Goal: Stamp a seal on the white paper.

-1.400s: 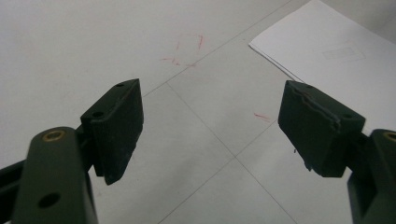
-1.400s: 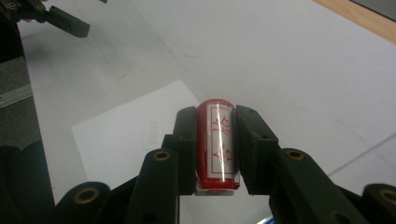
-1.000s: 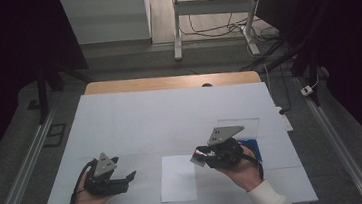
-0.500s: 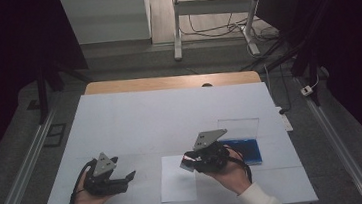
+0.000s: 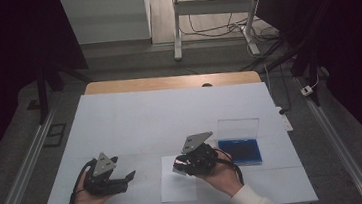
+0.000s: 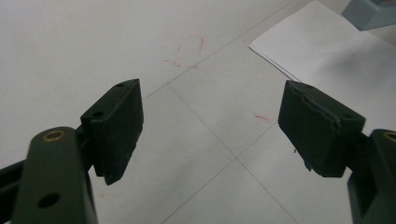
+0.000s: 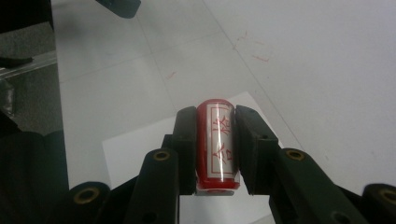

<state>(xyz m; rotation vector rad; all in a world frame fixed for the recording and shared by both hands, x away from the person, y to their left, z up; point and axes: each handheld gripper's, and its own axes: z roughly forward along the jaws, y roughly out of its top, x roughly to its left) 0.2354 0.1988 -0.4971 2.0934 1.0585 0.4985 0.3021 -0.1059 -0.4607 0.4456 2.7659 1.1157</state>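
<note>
In the high view, the right hand-held gripper (image 5: 179,165) hangs over the far right corner of the white paper sheet (image 5: 176,188), near the front of the worktop (image 5: 135,116). The blue ink pad box (image 5: 240,149) lies just to its right, lid raised. The left hand-held gripper (image 5: 126,180) rests apart, to the left of the sheet.

In the left gripper view, its jaws stand wide open and hold nothing; the sheet lies far right.

In the right gripper view, the jaws are closed on a red stamp (image 7: 218,144). Its long axis runs along the jaws and points toward the sheet just beneath, so the coming press probably goes downward there.
</note>
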